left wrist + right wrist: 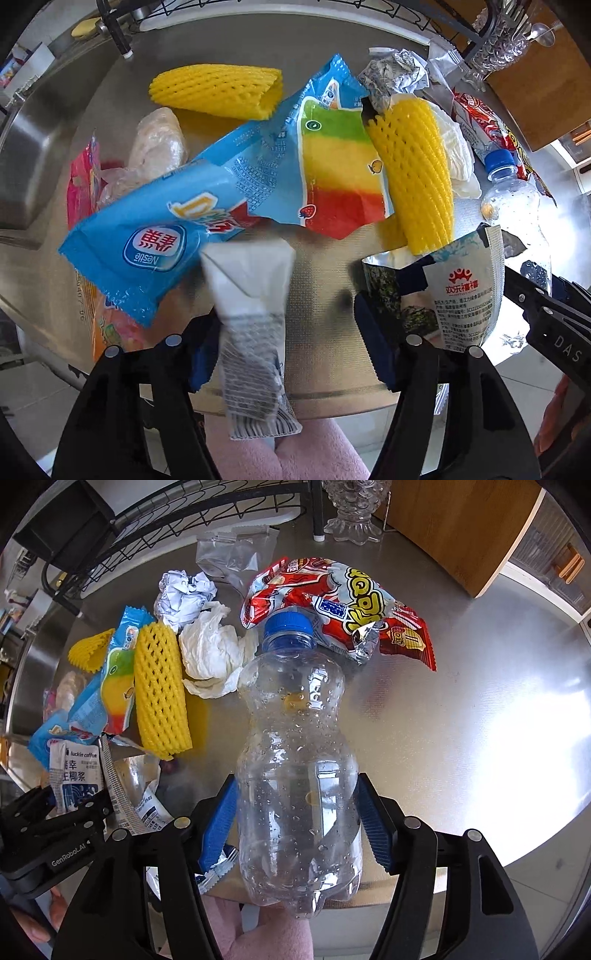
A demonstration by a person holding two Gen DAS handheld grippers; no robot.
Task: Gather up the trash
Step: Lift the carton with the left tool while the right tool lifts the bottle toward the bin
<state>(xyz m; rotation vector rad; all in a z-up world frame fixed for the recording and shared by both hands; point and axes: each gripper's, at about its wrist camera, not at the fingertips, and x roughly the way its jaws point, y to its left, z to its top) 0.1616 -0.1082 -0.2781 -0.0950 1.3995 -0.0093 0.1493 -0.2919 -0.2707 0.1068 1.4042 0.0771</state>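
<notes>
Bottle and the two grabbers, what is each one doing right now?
Bottle: cap on, almost empty.
Right gripper: jaws flank the bottle; grip unclear.
Left gripper: open, white packet against one finger.
Tissue: crumpled.
Red snack bag: crumpled.

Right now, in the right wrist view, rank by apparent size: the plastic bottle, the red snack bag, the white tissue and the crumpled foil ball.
1. Plastic bottle, though it lies nearest the camera, so this may flatter it.
2. Red snack bag.
3. White tissue.
4. Crumpled foil ball, only slightly smaller than the tissue.
</notes>
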